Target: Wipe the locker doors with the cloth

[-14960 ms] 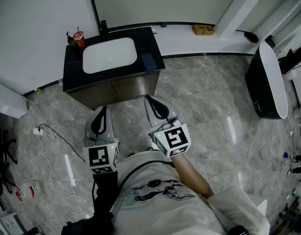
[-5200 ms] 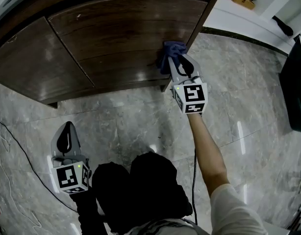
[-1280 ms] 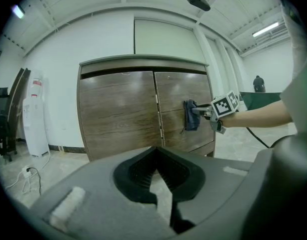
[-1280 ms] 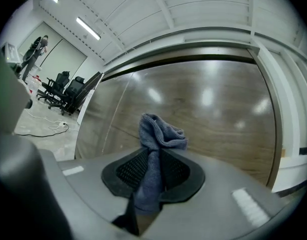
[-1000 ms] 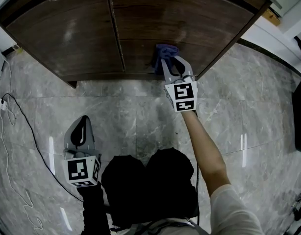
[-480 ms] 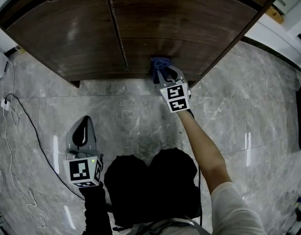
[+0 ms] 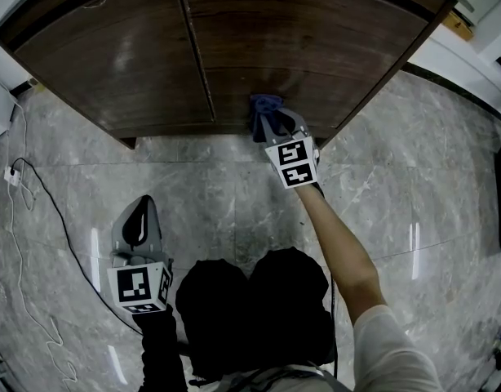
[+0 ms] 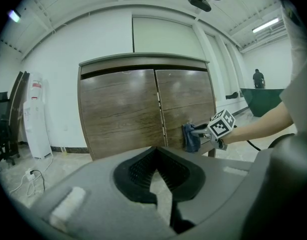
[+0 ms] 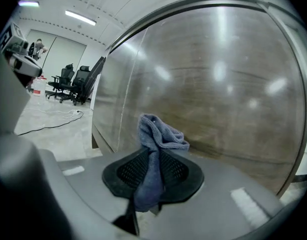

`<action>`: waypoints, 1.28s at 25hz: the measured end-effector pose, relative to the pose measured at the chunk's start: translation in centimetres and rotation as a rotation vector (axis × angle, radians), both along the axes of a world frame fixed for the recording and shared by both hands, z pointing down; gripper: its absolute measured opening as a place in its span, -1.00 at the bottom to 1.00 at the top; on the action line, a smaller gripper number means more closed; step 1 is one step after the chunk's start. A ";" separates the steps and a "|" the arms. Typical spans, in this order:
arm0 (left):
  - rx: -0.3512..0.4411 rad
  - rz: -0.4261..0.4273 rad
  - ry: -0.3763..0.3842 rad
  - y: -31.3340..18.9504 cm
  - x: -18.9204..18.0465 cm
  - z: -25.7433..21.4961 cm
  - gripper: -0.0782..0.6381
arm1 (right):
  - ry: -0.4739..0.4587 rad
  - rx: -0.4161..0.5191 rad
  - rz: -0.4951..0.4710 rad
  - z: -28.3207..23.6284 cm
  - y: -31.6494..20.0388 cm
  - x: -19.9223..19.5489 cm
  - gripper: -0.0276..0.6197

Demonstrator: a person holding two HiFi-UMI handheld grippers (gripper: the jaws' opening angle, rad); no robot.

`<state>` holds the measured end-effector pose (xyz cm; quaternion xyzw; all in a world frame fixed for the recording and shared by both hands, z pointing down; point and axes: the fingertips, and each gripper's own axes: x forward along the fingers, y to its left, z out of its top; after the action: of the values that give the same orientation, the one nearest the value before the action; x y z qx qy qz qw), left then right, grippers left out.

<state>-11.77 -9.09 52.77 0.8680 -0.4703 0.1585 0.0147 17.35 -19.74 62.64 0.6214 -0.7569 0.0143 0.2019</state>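
**One cloth, two doors, two claws**

The right claw point(image 7: 272, 126) pinches the one blue cloth point(image 7: 263, 109). Its jaws have just been closing, and the cloth is bunched between the pads. A fold rises past the tips and a tail hangs down behind them, as the right gripper view shows point(image 9: 154, 149).

Straight ahead of this claw stands the right door point(image 7: 332, 39) of two brown wood-grain locker doors. The cloth touches it low down, near the bottom edge. The seam between the doors lies off to this claw's left, with the left door point(image 7: 112, 64) beyond it.

The left claw point(image 7: 139, 219) hangs over the grey marble floor point(image 7: 218, 194), well apart from the doors and from the right claw. Its jaws are pressed together at the tips with nothing between them point(image 8: 154, 154). One white cable point(image 7: 46, 202) trails across the floor to this claw's left.
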 end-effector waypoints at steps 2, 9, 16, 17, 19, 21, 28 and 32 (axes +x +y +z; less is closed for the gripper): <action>-0.001 -0.001 0.005 0.0 0.0 0.0 -0.78 | 0.008 0.040 -0.008 -2.4 -0.2 -0.4 -0.70; -0.006 0.006 0.019 0.1 0.4 0.0 -0.78 | 0.006 0.146 -0.031 -10.5 -0.9 -1.5 -0.70; -0.009 0.007 0.028 0.1 0.4 0.1 -0.78 | 0.018 0.239 -0.046 -18.0 -1.3 -2.2 -0.70; -0.010 0.005 0.031 0.1 0.3 0.1 -0.78 | 0.021 0.245 -0.049 -18.8 -1.4 -2.3 -0.70; -0.012 0.003 0.034 0.2 0.2 0.2 -0.78 | 0.032 0.247 -0.050 -19.7 -1.5 -2.5 -0.70; -0.014 0.005 0.036 0.3 0.2 0.2 -0.78 | 0.039 0.258 -0.053 -20.6 -1.4 -2.5 -0.70; -0.019 0.003 0.043 0.4 0.0 0.4 -0.78 | -0.015 0.328 -0.063 -24.4 -1.8 -2.9 -0.70; -0.020 0.002 0.044 0.3 0.0 0.5 -0.78 | -0.034 0.358 -0.071 -26.5 -2.0 -3.2 -0.70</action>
<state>-11.80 -8.78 53.25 0.8717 -0.4673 0.1438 0.0335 14.14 -21.69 36.12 0.6200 -0.7721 -0.1173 0.0753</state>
